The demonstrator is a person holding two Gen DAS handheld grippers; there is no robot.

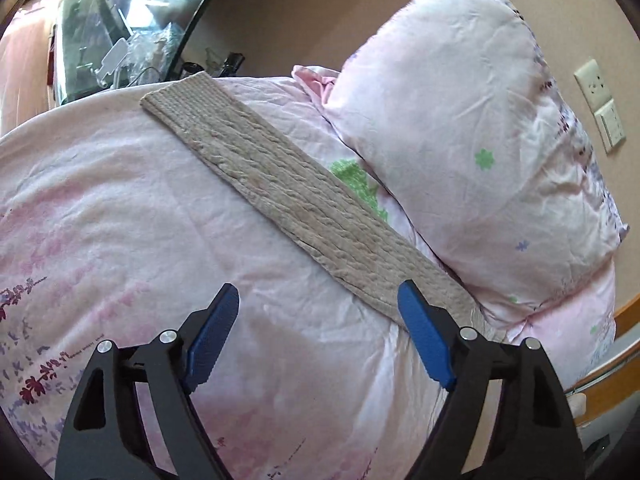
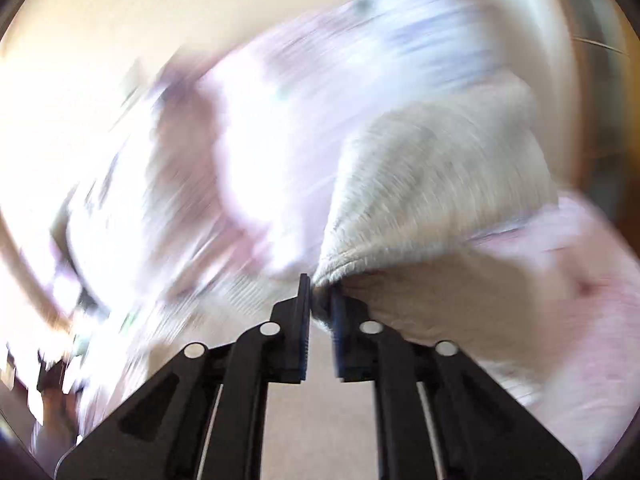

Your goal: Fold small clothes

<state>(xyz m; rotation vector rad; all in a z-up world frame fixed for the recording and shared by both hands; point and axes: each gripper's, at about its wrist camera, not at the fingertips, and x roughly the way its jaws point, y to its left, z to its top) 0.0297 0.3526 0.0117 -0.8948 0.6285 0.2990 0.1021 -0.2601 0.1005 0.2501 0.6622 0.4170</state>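
Left gripper (image 1: 320, 312) sits nearest the lens, blue fingers (image 1: 420, 332) spread wide, nothing between them. Right-hand finger overlaps the near end of the beige knit scarf (image 1: 280, 184) in the left wrist view; can't tell if it touches. Scarf lies flat as a long narrow strip on the bed cover (image 1: 120, 208), pink with floral print, running diagonally from the near right to the far left. Its right edge runs just beside the pillow (image 1: 460, 120), which is propped against the wall. Wall switch panel (image 1: 600, 104) is to the right of the pillow. Glass tank (image 1: 120, 28) with clutter stands beyond the bed's far edge.

Right wrist view is heavily motion-blurred. Right gripper (image 2: 320, 292) has its fingers nearly closed, pinching a bunched edge of the same beige knit (image 2: 432, 184). Fabric fans out up and to the right from the pinch point, lifted off the pink bedding (image 2: 580, 280). Everything else there is too smeared to identify.
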